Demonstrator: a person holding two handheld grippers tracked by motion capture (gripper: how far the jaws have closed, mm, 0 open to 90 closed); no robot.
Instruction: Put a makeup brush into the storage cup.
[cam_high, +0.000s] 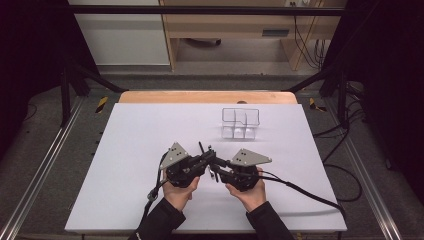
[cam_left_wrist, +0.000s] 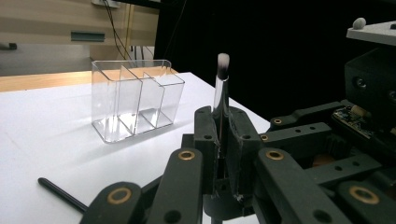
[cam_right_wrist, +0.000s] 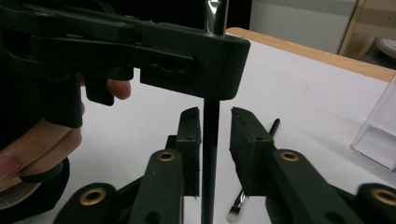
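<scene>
Seen from above: white tabletop, two hands meeting near its front middle, each with a hand-held gripper.

Left hand-held gripper clamped tight on a slim makeup brush, held upright. Clear ferrule and dark, pale-tipped bristle tuft rising above the closed jaws in the left gripper view; black handle hanging down below them in the right gripper view.

Right hand-held gripper parted a narrow way, jaws set either side of that hanging black handle. One jaw just beside the handle, perhaps touching; the other clearly apart from it. No grip closed on it.

In the high view, both hand-held grippers angled inward toward each other, tips nearly meeting, brush between them.

Clear plastic organiser with several open compartments, standing upright farther back on the tabletop, a little to the right, well apart from the hands.

Second brush lying flat on the tabletop beyond the right hand-held gripper, dark handle, pale flat tip nearest the camera.
</scene>
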